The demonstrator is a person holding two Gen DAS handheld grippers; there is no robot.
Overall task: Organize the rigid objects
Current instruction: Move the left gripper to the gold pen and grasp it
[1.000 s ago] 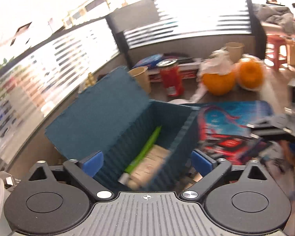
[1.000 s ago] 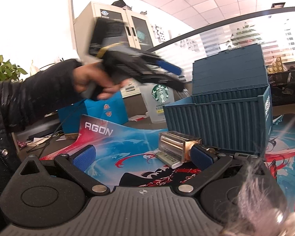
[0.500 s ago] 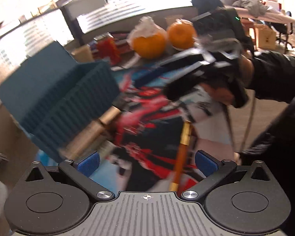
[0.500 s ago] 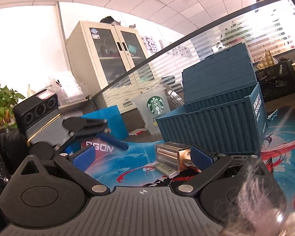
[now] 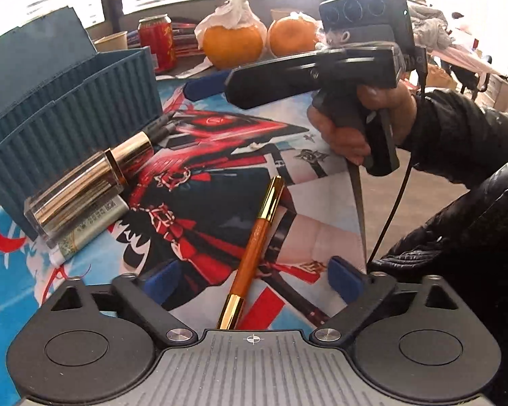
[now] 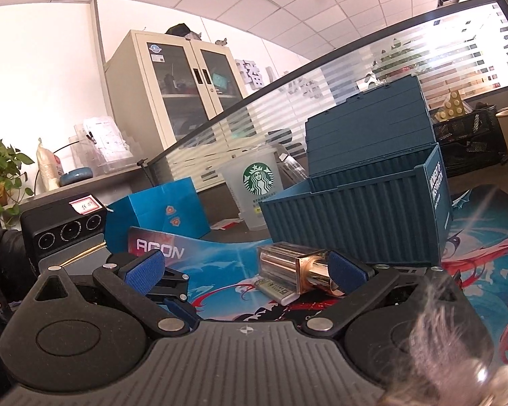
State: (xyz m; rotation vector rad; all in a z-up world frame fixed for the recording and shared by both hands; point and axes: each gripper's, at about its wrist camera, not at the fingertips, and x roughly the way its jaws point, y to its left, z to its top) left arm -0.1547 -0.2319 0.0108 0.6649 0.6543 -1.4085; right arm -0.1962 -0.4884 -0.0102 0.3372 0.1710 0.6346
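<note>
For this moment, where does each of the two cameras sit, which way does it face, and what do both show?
Left wrist: on the left gripper, angled down at the orange pen between its closing jaws; shows the right hand.
Right wrist: on the right gripper, low, facing level across the mat; shows the open blue pads.
Shared: blue container box and gold lipstick.
</note>
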